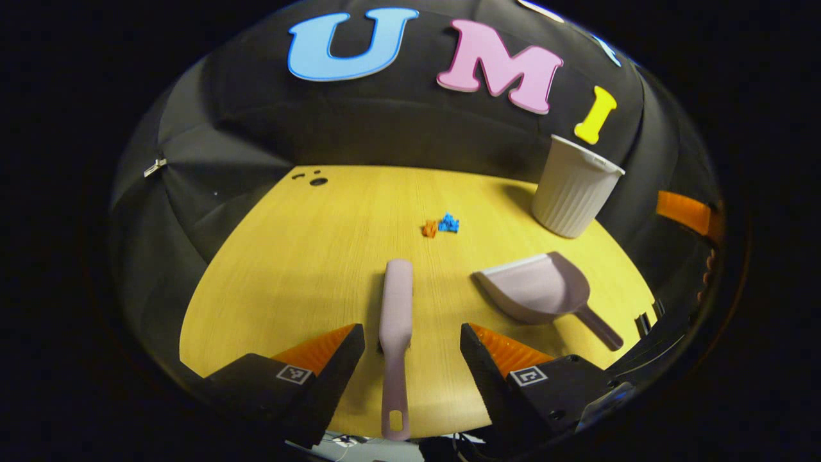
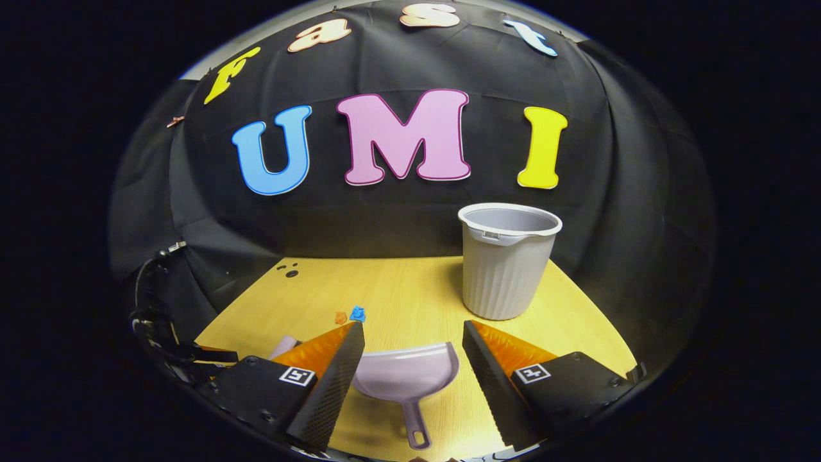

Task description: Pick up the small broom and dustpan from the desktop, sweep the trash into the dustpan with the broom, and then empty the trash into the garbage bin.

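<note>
Broom and dustpan both lie untouched on the yellow wood-grain worktop point(image 1: 288, 256), each lined up with one tool, so the pickup step looks about to begin. Largest on the worktop is the pale grey ribbed plastic garbage bin point(image 2: 503, 269), standing upright at the far right edge near the black cloth wall, its mouth open and placed, it seems, to take the trash at the end. Next in size, the lilac plastic dustpan point(image 2: 407, 375) lies flat with its scoop facing away and its thin handle pointing back toward the right tool point(image 2: 410, 366), whose fingers stand wide apart on either side of it, touching nothing. The lilac small broom point(image 1: 396, 321) lies lengthwise, its looped handle end toward the near edge, between the parted fingers of the left tool point(image 1: 410, 350), which also grips nothing. This likely puts each handle where a straight reach forward would meet it. Smallest, the trash point(image 1: 441, 225), a few blue and orange scraps, sits together mid-worktop beyond the broom's tip, well apart from the bin.
</note>
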### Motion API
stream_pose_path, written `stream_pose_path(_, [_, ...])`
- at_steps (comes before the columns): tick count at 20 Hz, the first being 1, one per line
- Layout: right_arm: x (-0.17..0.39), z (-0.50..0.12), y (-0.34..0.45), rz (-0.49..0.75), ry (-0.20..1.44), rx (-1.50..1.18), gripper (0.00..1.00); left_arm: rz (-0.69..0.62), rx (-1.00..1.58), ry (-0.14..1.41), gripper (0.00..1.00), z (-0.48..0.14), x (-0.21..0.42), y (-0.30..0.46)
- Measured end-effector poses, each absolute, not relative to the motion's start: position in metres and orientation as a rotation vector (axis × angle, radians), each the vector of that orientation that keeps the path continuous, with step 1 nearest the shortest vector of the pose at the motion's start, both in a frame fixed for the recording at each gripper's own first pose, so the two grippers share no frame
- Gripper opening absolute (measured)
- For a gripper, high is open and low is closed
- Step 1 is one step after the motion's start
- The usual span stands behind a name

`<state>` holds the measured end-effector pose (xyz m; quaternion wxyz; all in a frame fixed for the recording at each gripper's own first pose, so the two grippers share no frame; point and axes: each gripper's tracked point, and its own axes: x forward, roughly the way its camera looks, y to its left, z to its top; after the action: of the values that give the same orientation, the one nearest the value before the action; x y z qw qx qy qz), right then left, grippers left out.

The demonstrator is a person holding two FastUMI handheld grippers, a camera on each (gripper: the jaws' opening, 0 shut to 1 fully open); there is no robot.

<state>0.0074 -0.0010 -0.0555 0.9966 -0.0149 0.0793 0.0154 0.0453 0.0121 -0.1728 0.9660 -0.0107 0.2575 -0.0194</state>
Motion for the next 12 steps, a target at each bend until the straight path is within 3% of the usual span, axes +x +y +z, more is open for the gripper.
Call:
stream_pose_path(8, [0.004, -0.065, -0.013, 0.014, 0.18, -0.034, 0.96, 0.026, 0.082, 0.824, 0.96, -0.245, 0.068, 0.03])
stream_pose_path(12, [0.007, -0.07, -0.02, -0.007, 0.199, -0.012, 0.96, 0.041, 0.062, 0.899, 0.94, -0.257, 0.076, 0.033])
